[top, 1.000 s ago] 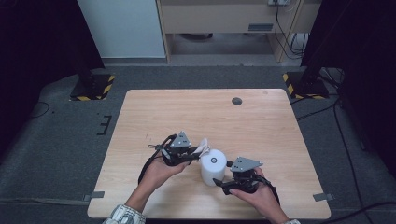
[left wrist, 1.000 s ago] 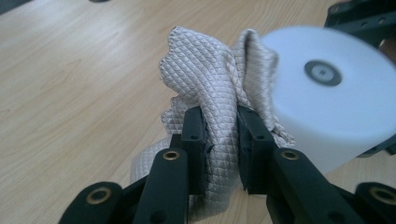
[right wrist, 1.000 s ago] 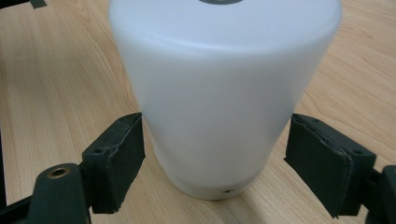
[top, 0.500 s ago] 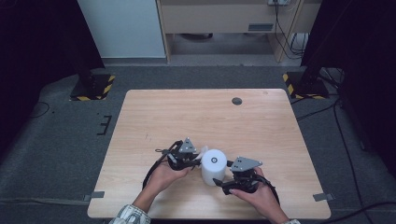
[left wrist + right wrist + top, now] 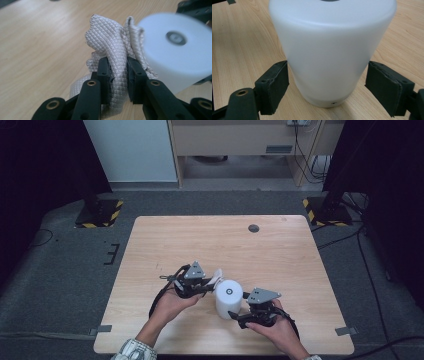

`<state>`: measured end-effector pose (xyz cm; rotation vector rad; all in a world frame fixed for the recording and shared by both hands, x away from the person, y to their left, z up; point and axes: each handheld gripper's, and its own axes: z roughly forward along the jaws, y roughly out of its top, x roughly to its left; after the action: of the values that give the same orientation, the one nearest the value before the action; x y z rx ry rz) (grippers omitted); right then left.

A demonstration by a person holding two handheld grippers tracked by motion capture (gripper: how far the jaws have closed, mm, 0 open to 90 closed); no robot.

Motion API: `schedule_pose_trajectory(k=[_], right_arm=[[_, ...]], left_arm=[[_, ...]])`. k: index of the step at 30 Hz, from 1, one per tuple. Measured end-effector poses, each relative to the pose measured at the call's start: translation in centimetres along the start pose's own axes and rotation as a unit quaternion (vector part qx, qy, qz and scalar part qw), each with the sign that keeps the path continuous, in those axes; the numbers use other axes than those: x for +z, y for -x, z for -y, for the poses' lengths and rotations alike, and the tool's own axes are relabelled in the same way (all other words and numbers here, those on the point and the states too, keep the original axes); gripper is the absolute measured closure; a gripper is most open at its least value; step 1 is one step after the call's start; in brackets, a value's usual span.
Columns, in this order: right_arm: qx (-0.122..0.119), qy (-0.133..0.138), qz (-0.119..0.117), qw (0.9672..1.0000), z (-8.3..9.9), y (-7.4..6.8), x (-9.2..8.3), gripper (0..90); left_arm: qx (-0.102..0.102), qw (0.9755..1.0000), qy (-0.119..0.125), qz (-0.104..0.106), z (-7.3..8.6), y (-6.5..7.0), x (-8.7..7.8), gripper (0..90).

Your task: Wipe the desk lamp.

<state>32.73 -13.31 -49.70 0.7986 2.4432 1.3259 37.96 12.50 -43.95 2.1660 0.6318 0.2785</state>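
The worktop point(image 5: 280, 255) is pale wood with a fine grain and a smooth, matt finish. The cloth point(image 5: 112, 47) is off-white fabric with a quilted diamond weave, and the canister point(image 5: 332, 47) looks like frosted white plastic, smooth and softly matt.

In the left gripper view the white cylinder point(image 5: 175, 52) was blurred, its right side cut off by the edge, and we could not read the mark on its top. The cloth point(image 5: 112, 50) vanished behind the left gripper point(image 5: 119, 75) lower down. In the right gripper view the cylinder's top ran past the upper edge. From the high view the cloth point(image 5: 216, 276) was too small to judge.
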Motion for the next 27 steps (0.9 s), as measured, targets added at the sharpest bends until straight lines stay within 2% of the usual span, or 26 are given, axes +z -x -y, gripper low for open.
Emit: schedule_pose_trajectory(k=[3, 8, 16, 21, 27], right_arm=[[0.0, 0.001, 0.0, 1.0, 0.0, 0.0, 0.0, 18.9], [0.0, 0.0, 0.0, 1.0, 0.0, 0.0, 0.0, 18.8], [0.0, 0.0, 0.0, 1.0, 0.0, 0.0, 0.0, 18.5], [0.001, 0.0, 0.0, 1.0, 0.0, 0.0, 0.0, 18.3], [0.001, -0.001, 0.0, 1.0, 0.0, 0.0, 0.0, 18.3]], left_arm=[[0.005, 1.0, 0.004, -0.001, -0.6, 0.2, -0.5, 74.4], [-0.003, 1.0, -0.007, 0.003, 0.0, 0.0, 0.4, 74.4], [-0.006, 0.9991, -0.042, 0.002, 1.6, 0.0, 2.6, 74.4], [0.002, 0.9976, -0.069, 0.0, 2.7, 0.2, 3.7, 74.4], [-0.002, 0.9978, -0.066, 0.002, 3.0, 0.1, 3.8, 74.4]])
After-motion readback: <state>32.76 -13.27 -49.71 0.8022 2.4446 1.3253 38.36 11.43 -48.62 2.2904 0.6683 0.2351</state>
